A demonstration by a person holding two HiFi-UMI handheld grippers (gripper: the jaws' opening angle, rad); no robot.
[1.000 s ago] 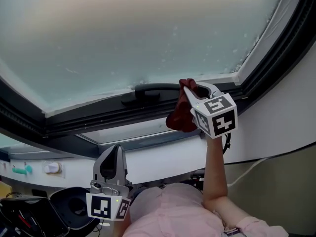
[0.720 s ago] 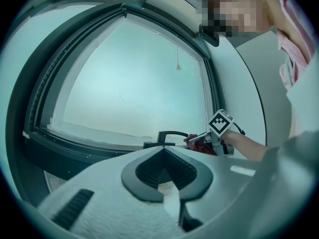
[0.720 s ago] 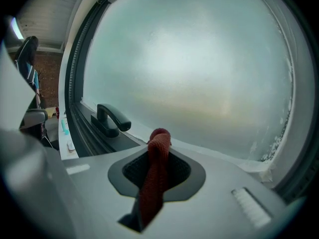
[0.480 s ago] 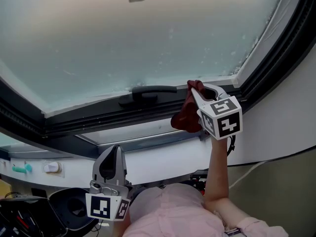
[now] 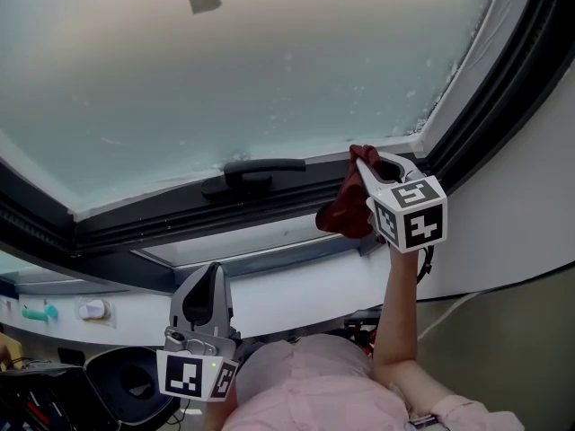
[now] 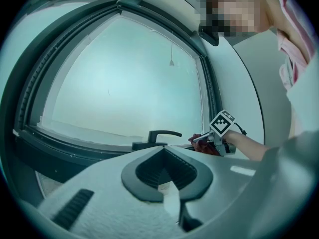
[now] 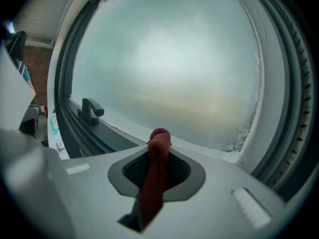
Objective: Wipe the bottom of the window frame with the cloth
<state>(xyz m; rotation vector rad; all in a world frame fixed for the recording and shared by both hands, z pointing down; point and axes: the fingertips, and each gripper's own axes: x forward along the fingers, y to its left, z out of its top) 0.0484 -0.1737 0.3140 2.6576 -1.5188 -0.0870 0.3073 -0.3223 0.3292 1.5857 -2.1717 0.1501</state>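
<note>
Low at the picture's lower left, the left gripper (image 5: 212, 277) hangs idle, its jaws together on nothing. Right of centre, the right gripper (image 5: 364, 162) is raised, its jaws clamped on the red cloth (image 5: 340, 212). The cloth's bunched tip is at the bottom of the window frame (image 5: 180, 214), near the lower right corner and just past the handle (image 5: 254, 171). I judge the wipe mid-course. Nothing shows whether the long stretch left of the handle is done.

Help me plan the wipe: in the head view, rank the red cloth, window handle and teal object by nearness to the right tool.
1. Red cloth: clamped in the right tool itself.
2. Window handle: just to its left, at about the same height.
3. Teal object: far lower left of the view.
</note>
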